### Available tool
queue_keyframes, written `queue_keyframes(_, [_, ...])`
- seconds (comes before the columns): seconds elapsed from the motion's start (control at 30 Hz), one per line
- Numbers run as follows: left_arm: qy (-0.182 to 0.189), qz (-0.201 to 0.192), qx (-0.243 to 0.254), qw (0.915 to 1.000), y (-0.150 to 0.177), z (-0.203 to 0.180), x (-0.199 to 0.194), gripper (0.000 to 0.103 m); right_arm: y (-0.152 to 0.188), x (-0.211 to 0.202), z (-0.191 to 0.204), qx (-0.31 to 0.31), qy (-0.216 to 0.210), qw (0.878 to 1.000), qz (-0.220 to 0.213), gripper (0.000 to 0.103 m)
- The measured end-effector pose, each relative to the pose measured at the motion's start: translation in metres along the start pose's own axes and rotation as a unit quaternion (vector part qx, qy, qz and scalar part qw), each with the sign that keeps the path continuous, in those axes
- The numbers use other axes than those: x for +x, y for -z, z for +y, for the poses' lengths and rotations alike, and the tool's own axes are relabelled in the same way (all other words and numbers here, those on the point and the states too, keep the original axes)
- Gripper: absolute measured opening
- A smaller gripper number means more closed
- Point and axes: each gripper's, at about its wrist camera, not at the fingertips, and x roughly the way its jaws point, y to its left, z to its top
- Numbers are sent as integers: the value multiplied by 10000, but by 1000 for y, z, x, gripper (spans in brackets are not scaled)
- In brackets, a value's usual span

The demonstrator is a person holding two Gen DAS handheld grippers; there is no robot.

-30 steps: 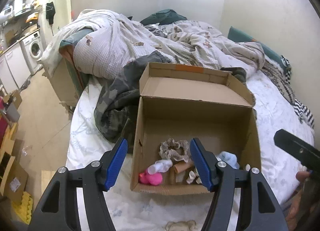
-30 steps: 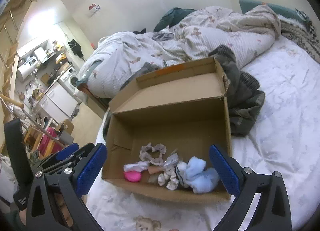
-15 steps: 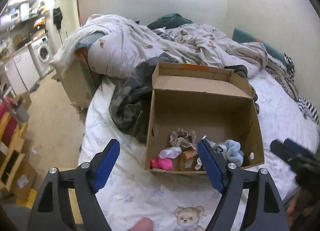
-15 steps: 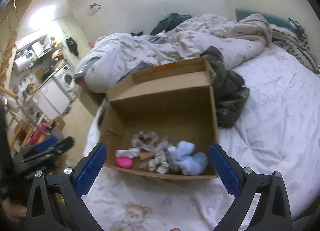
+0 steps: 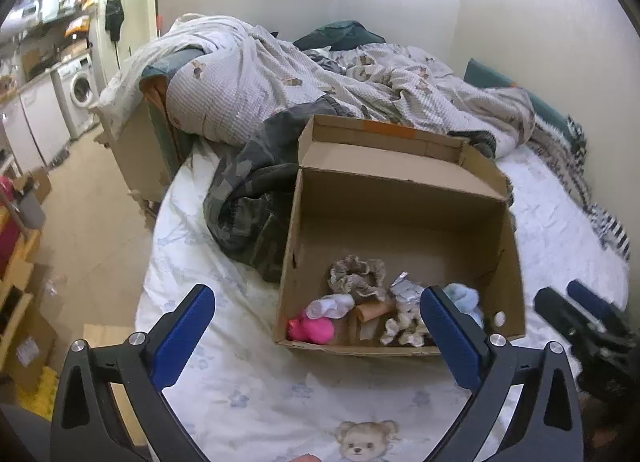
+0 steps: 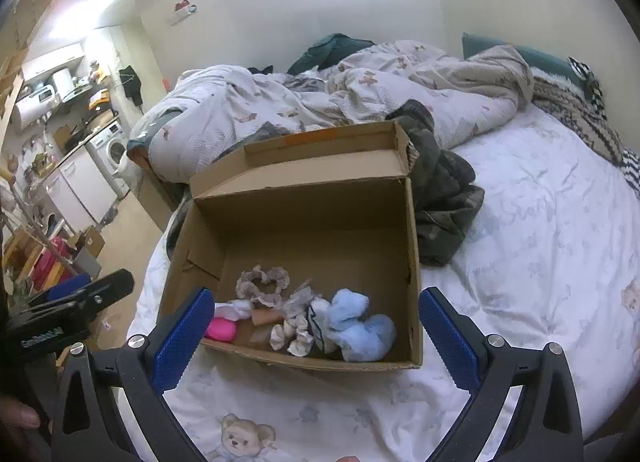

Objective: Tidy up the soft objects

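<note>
An open cardboard box (image 5: 400, 198) (image 6: 304, 222) sits on the bed. Along its near wall lie a grey scrunchie (image 5: 356, 274) (image 6: 262, 282), a pink soft toy (image 5: 312, 328) (image 6: 220, 329), a white sock (image 5: 330, 307) (image 6: 236, 308), a light blue fluffy item (image 5: 462, 296) (image 6: 360, 326), a brown tube (image 5: 374, 310) and crumpled white pieces (image 6: 294, 336). My left gripper (image 5: 316, 338) is open and empty, in front of the box. My right gripper (image 6: 316, 338) is open and empty, also in front of the box. Each gripper shows at the edge of the other's view (image 5: 584, 326) (image 6: 68, 306).
A camouflage jacket (image 5: 248, 202) (image 6: 440, 198) lies behind the box. A rumpled duvet (image 5: 280, 74) and pillows cover the far bed. The teddy-print sheet (image 6: 540, 242) spreads to the right. The floor, washing machine (image 5: 78, 90) and boxes are at left.
Both grippers have pulled back and up from the box, so it looks smaller and more of the sheet shows in front. Both stay open and empty.
</note>
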Motion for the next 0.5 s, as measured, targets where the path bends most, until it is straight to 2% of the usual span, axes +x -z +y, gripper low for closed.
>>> queue_keyframes(0.07, [-76, 54, 89, 9999, 2, -2, 3, 102, -1, 0, 1, 16, -60, 10000, 7, 103])
queue_keyframes(0.5, [-14, 126, -72, 9999, 4, 3, 4, 102, 3, 8, 1, 2, 78, 9998, 181, 103])
